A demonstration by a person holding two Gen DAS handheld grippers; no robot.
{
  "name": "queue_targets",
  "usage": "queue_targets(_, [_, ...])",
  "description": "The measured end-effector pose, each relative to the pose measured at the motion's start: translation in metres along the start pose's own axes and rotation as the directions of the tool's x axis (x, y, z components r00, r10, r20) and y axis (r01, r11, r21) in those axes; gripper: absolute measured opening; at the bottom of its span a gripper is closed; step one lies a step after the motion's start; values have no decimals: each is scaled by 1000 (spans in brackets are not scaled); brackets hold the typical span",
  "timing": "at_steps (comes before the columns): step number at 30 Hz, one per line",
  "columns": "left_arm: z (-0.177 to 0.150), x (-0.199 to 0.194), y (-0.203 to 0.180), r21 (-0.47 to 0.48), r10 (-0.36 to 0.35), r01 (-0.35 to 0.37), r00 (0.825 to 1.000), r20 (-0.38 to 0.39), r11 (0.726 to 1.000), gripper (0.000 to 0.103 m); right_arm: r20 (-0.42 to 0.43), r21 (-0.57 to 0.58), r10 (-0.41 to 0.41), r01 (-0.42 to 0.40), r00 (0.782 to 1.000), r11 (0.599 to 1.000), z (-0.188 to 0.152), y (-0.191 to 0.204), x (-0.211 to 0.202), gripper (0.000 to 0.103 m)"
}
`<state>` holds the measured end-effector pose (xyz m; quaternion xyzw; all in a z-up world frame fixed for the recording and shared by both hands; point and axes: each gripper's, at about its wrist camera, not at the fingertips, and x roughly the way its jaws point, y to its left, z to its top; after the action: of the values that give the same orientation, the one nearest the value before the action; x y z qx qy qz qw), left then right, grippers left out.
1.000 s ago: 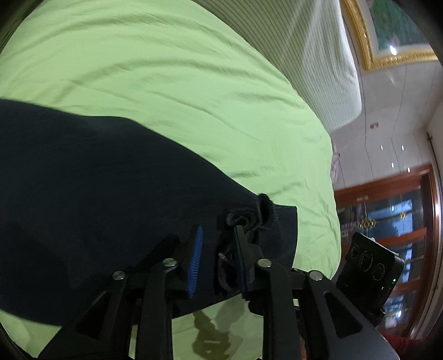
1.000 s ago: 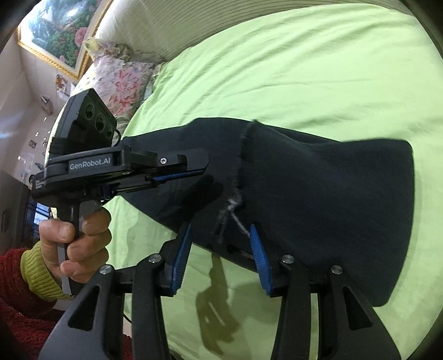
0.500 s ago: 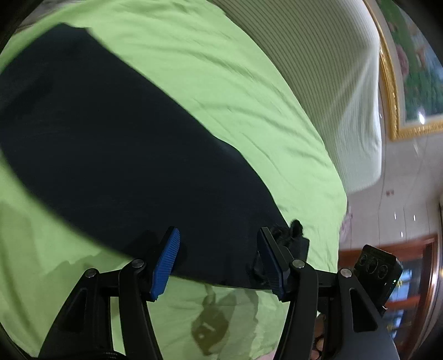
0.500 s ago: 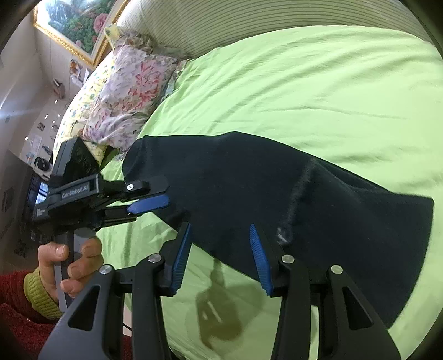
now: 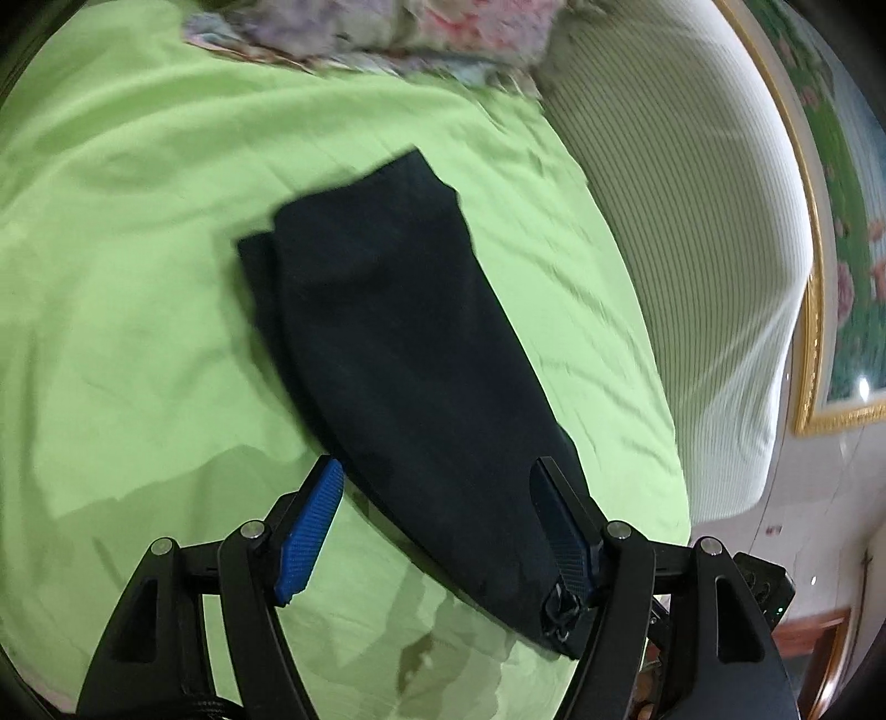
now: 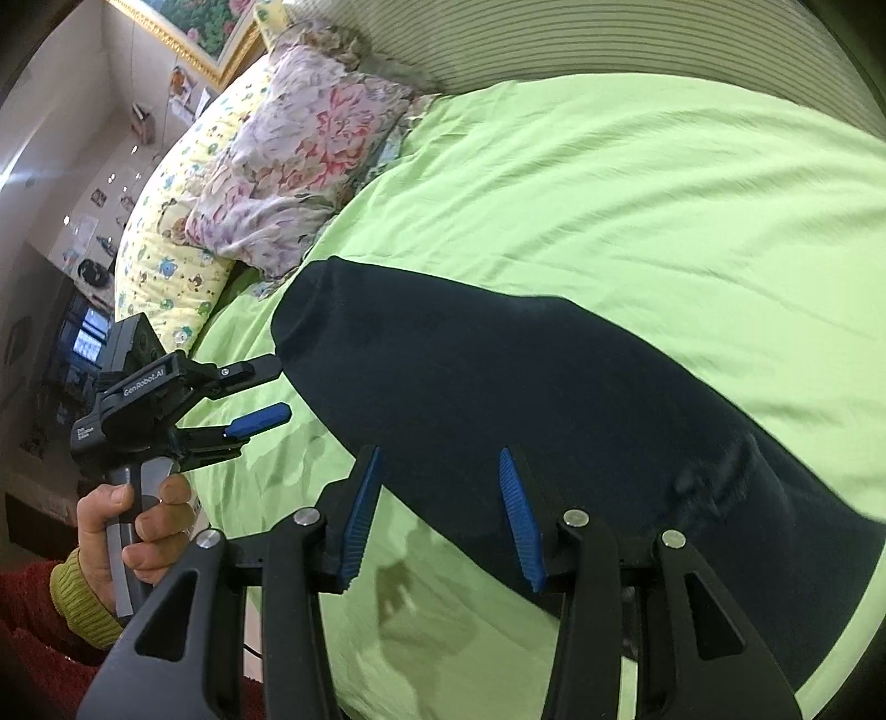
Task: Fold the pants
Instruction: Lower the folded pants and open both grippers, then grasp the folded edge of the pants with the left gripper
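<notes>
The dark pants (image 5: 398,354) lay folded lengthwise on the green bedsheet (image 5: 122,277), running in my left camera's view from about 11 o'clock, near the flowered pillow (image 5: 387,27), down to 5 o'clock. A lower layer showed as a strip along the long edge on the 9 o'clock side.

My left gripper (image 5: 437,520) had just been opening; its jaws stood wide and pressed on nothing. The near end of the pants lay under the gap between them, and a bunched bit of cloth sat right by the right-hand finger.

In my right camera's view the pants (image 6: 554,399) stretched from 10 o'clock to 4 o'clock. My right gripper (image 6: 437,509) hung over the near edge of them with its jaws parted and released, its blue pads (image 6: 362,515) apart from the cloth. At 9 o'clock there I saw my left hand (image 6: 127,520) around the handle, its gripper (image 6: 266,390) just beside the end of the pants. The yellow printed pillow (image 6: 166,232) lay beyond.
</notes>
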<state>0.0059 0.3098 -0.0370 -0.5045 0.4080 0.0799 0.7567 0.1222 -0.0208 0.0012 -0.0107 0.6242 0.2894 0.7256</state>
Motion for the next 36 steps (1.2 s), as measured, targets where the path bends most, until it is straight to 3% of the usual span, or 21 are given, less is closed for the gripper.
queue_targets(13, [21,-3,28,-79,-3,5,1000,24,997,72,-46,-96,32,-36,998,995,55,29,41,46])
queue_targets(24, [33,12,41,-125,20,-16,999,36,992,73,-163,-190,55,-86,985,978,113,48,103,46])
queue_targets(31, [40,19,56,-184,-12,23,998,57,983,72,-250,-248,93,-157,964,956,149,58,156,46])
queue_targets(36, [45,23,59,-190,-23,36,997,71,981,70,-336,-324,74,-189,939,927,168,68,197,46])
